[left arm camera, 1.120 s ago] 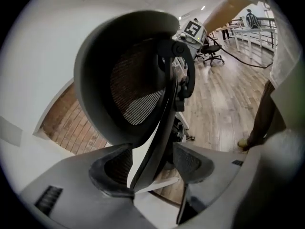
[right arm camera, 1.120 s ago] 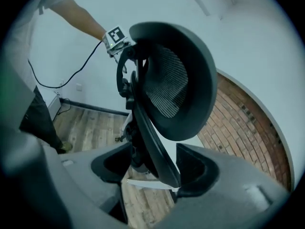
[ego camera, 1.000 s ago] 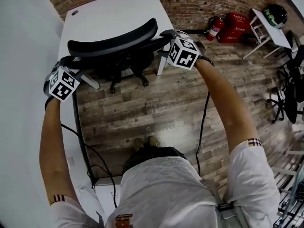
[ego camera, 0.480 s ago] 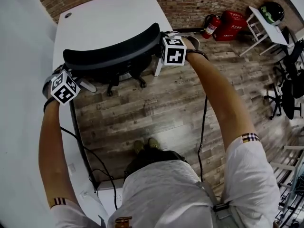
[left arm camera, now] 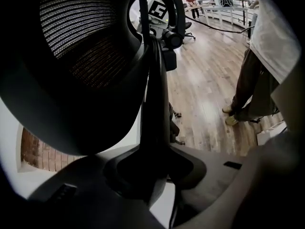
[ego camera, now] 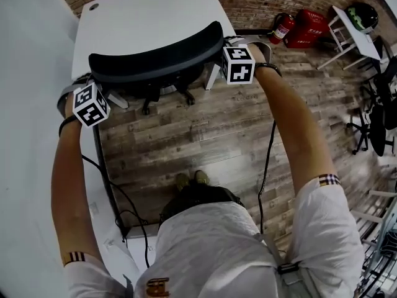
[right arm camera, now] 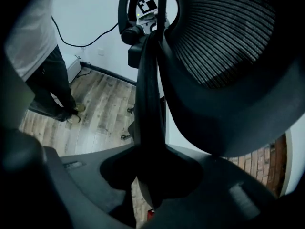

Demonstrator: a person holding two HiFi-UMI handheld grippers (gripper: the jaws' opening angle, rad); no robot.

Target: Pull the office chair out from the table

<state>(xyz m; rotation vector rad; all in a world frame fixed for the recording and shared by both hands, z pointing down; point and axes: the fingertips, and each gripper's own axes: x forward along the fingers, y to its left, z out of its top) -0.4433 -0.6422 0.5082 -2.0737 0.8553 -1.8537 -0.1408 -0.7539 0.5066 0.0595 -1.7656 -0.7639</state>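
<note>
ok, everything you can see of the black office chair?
The black office chair: curved backrest with mesh panel inside a smooth plastic-looking rim, upright, back toward the person. Star base with castors rests on the wooden plank floor, at the white table edge; seat hidden. The left gripper and right gripper have just been closing, and now pinch the rim's two ends.

reaching forward and down with the left arm (ego camera: 67,179) and right arm (ego camera: 294,138), both nearly straight, toward the chair backrest (ego camera: 155,58). clamping its left end with the left hand-held gripper (left arm camera: 151,175) and its right end with the right hand-held gripper (right arm camera: 151,175), having just closed both pairs of jaws onto its rim.
</note>
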